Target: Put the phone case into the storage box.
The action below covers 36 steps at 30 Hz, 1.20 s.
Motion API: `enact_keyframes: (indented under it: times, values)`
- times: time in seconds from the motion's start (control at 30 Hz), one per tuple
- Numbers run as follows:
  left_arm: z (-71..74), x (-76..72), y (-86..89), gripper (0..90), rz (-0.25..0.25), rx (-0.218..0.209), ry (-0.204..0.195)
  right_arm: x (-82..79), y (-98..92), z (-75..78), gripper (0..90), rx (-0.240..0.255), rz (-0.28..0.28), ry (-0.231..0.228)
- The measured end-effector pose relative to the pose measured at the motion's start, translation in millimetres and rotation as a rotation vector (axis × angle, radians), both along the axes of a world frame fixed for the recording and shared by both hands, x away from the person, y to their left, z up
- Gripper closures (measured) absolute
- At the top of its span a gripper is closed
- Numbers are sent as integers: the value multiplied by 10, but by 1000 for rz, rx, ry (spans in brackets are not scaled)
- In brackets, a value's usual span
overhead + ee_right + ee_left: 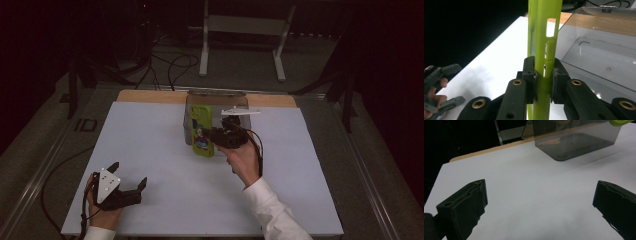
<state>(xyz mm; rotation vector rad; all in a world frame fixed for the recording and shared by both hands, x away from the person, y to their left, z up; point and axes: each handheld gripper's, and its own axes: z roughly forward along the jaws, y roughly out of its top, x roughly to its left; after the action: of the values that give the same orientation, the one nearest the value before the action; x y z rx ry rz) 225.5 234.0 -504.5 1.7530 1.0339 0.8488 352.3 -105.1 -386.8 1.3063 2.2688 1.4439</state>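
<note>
A: R gripper (543, 82) clamps green phone case (202, 131) edge-on, just in front of clear bin (216, 95). L gripper (131, 186) wide, idle.
B: Prob. binning it; keep case upright, clear the rim.

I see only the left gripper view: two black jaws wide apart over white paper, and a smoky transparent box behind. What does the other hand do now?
Observer: The right gripper is shut on a lime-green phone case, clamped by its thin edge.
Operator: Is the case inside the box?
Observer: No. In the high view the case hangs in front of the clear box, at its near wall.
Operator: Is the box empty?
Observer: Not quite. The right gripper view shows a small bent metal key lying on its floor.
Operator: And my left gripper?
Observer: The left gripper is open, low at the near left of the white sheet, holding nothing.
</note>
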Motion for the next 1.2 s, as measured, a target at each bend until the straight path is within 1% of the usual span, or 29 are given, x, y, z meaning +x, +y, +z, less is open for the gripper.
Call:
enact_keyframes:
  times: [0.2, 0.3, 0.37, 0.5, 0.67, 0.7, 0.77, 1.2]
  values:
    - [5, -4, 26, 0, 16, -12, -12, 73, 6, 97, 777, -28, 2, 8]
    - [2, 0, 35, 0, 21, -17, -12, 119, -6, 158, 777, -13, 4, 27]
    - [2, 1, 39, 0, 20, -18, -11, 152, -11, 187, 777, -14, 3, 34]
    - [1, 5, 38, 0, 20, -26, -8, 223, -15, 206, 777, -20, 1, 52]
    - [-2, 9, 40, 0, 24, -30, -5, 274, -14, 213, 777, -30, -1, 58]
    - [-1, 8, 42, 0, 25, -30, -6, 326, -19, 221, 777, -41, -5, 60]
    - [0, 8, 47, 0, 26, -31, -5, 363, -25, 232, 777, -52, -7, 69]
    - [-10, 20, 41, 0, 24, -26, 3, 552, -42, 318, 777, -115, -19, 70]
